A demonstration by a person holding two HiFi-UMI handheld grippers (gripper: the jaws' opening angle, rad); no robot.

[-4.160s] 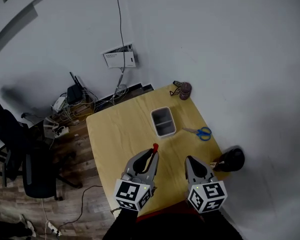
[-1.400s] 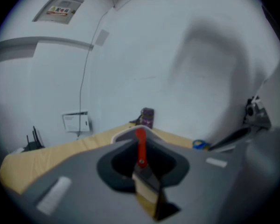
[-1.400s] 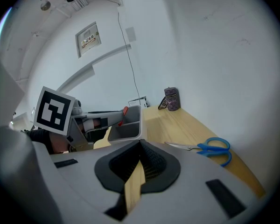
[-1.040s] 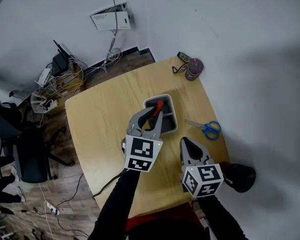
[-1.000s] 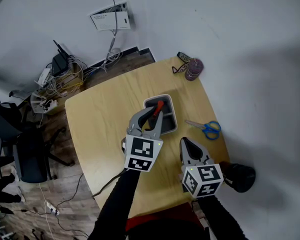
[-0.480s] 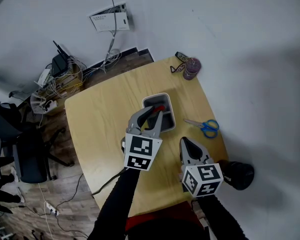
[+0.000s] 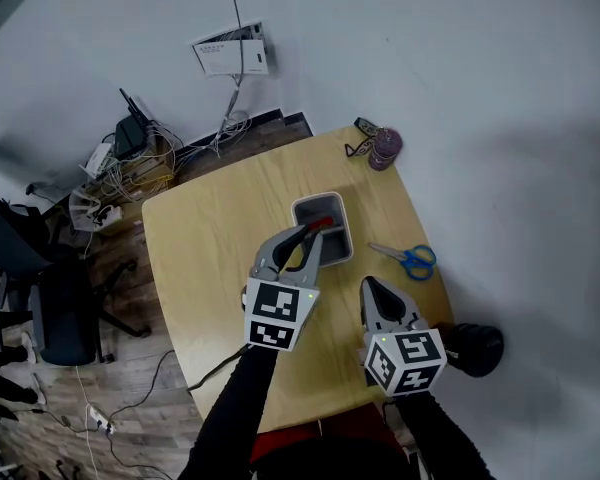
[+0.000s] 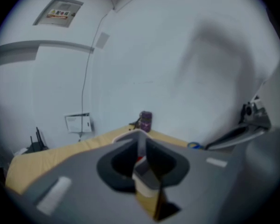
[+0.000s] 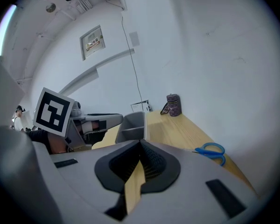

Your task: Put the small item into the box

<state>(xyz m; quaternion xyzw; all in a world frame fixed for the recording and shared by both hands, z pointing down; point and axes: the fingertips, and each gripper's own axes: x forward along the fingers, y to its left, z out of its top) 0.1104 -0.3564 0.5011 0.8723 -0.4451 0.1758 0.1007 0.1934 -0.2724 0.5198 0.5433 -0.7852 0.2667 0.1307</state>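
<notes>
The small red item [image 7: 320, 224] sticks out of the tips of my left gripper [image 7: 315, 231], which is shut on it. It hangs over the near left part of the grey box [image 7: 329, 211] in the middle of the wooden table [image 7: 215, 253]. In the left gripper view a bit of red item [image 8: 139, 159] shows between the closed jaws of the left gripper [image 8: 139, 135]. My right gripper [image 7: 369, 284] is shut and empty, low over the table to the right of the box. From the right gripper view the box [image 9: 133, 125] stands ahead, with the left gripper [image 9: 100, 121] beside it.
Blue-handled scissors [image 7: 408, 259] lie on the table right of the box. A purple container [image 7: 385, 148] with a strap stands at the far right corner. A black object [image 7: 475, 346] sits beyond the right edge. A chair [image 7: 50, 318] and cables [image 7: 130, 163] are on the floor to the left.
Over four seconds my left gripper carried the red item from the table's near side to over the box. In the last second it barely shifted. The right gripper stayed put.
</notes>
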